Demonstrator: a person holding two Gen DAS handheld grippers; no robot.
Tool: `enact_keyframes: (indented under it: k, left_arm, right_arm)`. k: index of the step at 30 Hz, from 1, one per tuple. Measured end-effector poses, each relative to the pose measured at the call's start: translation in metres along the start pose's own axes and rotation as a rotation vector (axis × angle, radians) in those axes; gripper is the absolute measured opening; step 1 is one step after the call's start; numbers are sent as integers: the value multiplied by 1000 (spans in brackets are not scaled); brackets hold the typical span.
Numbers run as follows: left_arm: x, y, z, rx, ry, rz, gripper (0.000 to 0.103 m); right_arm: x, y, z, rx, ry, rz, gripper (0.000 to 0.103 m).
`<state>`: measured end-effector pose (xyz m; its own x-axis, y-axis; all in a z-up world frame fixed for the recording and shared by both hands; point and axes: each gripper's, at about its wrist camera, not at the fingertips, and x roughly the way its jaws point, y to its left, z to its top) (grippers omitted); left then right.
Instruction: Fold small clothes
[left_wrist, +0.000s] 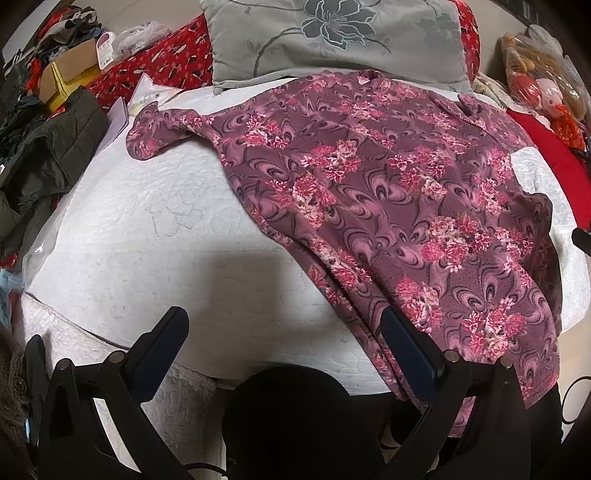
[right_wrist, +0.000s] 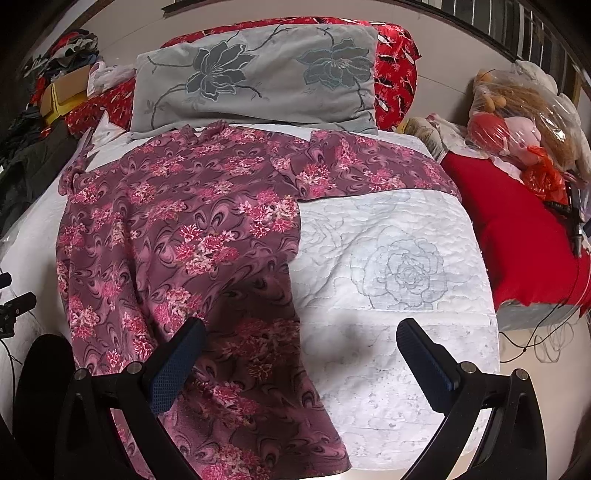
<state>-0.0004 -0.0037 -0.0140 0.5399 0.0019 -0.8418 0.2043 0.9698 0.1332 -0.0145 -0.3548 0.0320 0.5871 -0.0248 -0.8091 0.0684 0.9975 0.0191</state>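
A purple top with pink flower print (left_wrist: 388, 192) lies spread flat on a white quilted bed (left_wrist: 147, 229), collar toward the pillow, both sleeves out to the sides. Its hem hangs over the near bed edge. My left gripper (left_wrist: 284, 321) is open above the bed's near edge, at the garment's left hem side; its right finger (left_wrist: 406, 350) overlaps the cloth edge. In the right wrist view the same top (right_wrist: 177, 236) fills the left half. My right gripper (right_wrist: 301, 332) is open over the garment's right edge, its left finger (right_wrist: 177, 365) above the cloth, its right finger (right_wrist: 424, 365) above bare quilt.
A grey flowered pillow (right_wrist: 255, 77) and red bedding (right_wrist: 395, 74) lie at the head. Dark jacket (left_wrist: 44, 155), boxes and clothes pile up on the left. A red cushion (right_wrist: 517, 229) and bagged plush toys (right_wrist: 517, 122) sit on the right, with cables by the floor (right_wrist: 546, 339).
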Motion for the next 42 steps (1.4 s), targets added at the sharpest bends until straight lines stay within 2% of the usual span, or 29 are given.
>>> enact_keyframes:
  k: [4,8,11,16,19,20,21,22,23,24,25,26,27,29,31,33,34,36,37,38,40,42]
  left_arm:
    - [4,5,3,-14,13,-8,103]
    - [18,33,14,-150,86,-71,103]
    - [31,40,17,-216,147,-108,103]
    - [54,10,19,-190,233,-167,103]
    - [67,-18,18,-152,280,-211,101]
    - [72,-27,16,-146,301,-231,95]
    - [76,-34,15,-144,324,-258,73]
    - [80,-38,16,-142,341,-273,54]
    - [80,-40,17,-142,343,-262,53]
    - [76,-38,19,-151,332,-275,35]
    - [72,-35,21,-159,320,-304,11]
    - [67,-27,24,-185,322,-354,12]
    - [62,-17,26,-223,327,-392,11]
    - [48,2,34,-283,295,-445,11]
    - [38,14,42,-292,258,-451,11]
    - [43,20,46,-304,257,-449,14]
    - [47,20,45,-315,272,-463,20]
    - [51,24,38,-338,303,-466,20]
    - [52,20,34,-335,313,-462,25]
    - [54,16,27,-324,322,-469,30]
    - [54,14,13,-324,327,-470,56]
    - [56,11,2,-323,340,-475,60]
  right_arm:
    - [3,-2,-1,3,4,-1,103]
    - [9,-8,-2,9,13,-7,103]
    - [18,-16,-6,28,37,-13,103]
    - [40,-26,-20,53,101,-5,102]
    - [50,-22,-28,37,130,34,96]
    - [52,-18,-30,23,138,50,89]
    - [55,-13,-33,3,145,64,83]
    - [58,-6,-37,-38,154,67,70]
    - [59,0,-38,-73,153,51,64]
    - [57,6,-41,-114,131,37,53]
    - [52,11,-41,-155,102,63,14]
    - [49,14,-41,-169,99,91,3]
    - [46,16,-40,-174,99,101,4]
    - [28,8,-32,-128,63,178,3]
    - [3,-16,-18,-22,-16,232,3]
    - [-9,-44,-5,83,-78,235,3]
    - [-7,-61,0,139,-85,230,4]
    - [10,-86,1,229,-38,205,4]
    - [19,-93,-2,257,-1,197,4]
    - [25,-95,-5,275,30,189,10]
    - [30,-100,-16,303,75,165,12]
    - [29,-104,-30,315,87,201,28]
